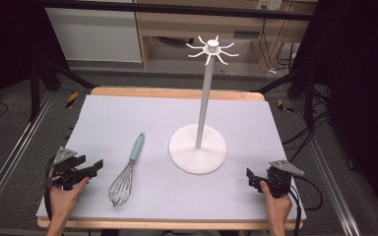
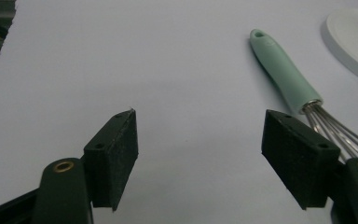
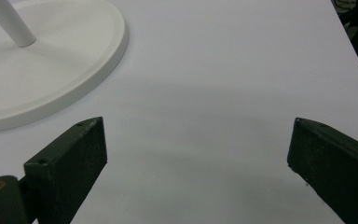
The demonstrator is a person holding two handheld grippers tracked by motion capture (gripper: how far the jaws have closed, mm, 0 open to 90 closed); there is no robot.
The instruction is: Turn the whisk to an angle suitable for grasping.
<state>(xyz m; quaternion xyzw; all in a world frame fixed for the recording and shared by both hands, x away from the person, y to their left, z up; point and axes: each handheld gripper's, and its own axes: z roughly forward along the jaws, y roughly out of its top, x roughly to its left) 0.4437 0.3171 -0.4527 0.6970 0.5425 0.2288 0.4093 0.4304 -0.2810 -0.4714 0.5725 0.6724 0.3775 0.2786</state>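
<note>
on the pale table, both hand-held grippers gape empty; whisk just beside the left hand-held gripper, the right hand-held gripper near the stand.

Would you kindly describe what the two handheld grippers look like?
Both the left gripper and the right gripper are black, each topped by a grey three-cornered plate and trailing a black cable. Their fingers are flat, dark, wedge-shaped blocks with small holes, on arms with brass-coloured pivots.

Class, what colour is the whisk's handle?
The whisk handle is pale mint green, clearest in the left gripper view.
</note>
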